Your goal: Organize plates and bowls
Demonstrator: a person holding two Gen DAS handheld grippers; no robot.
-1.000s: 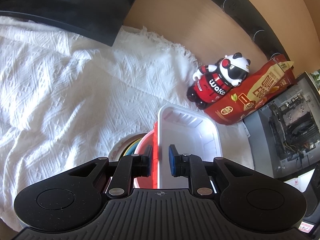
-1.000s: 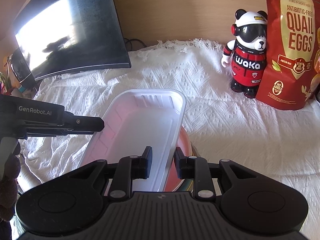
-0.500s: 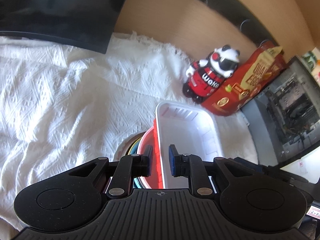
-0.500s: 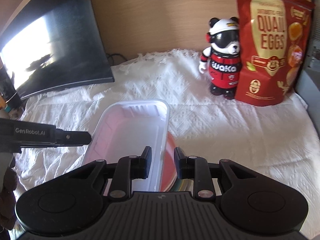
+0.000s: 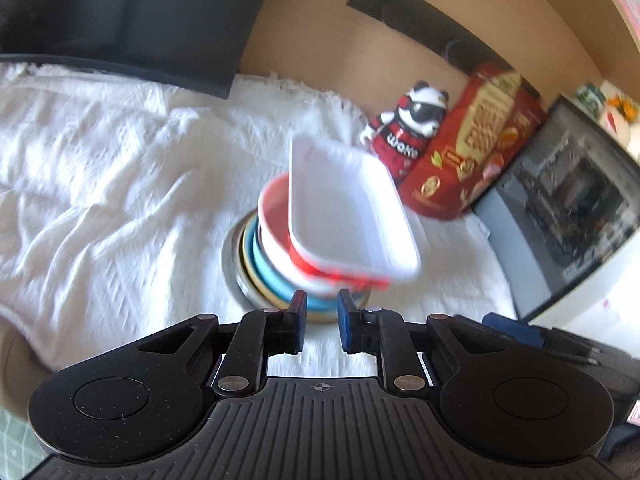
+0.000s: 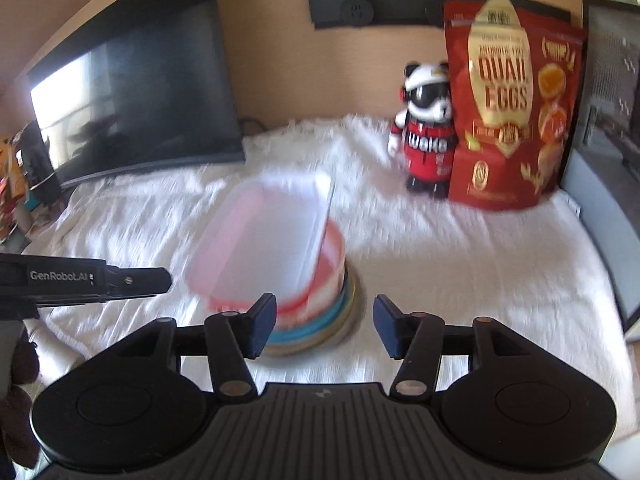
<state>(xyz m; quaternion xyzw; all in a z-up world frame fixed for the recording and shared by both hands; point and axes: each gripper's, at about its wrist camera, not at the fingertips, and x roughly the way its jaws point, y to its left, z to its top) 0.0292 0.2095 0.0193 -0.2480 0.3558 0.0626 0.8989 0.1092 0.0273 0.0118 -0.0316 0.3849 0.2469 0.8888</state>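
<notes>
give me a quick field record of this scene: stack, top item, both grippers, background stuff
surface: white textured cloth
stack: round plates and bowls, nested, blue and yellowish rims at the bottom, a red and white bowl above
top item: white rectangular tray, resting tilted across the red and white bowl, overhanging it
left gripper: jaws nearly together, nothing between them, short of the stack
right gripper: jaws have just been opening, nothing between them, clear of the stack
background: bear figurine, red quail eggs bag, dark monitor
</notes>
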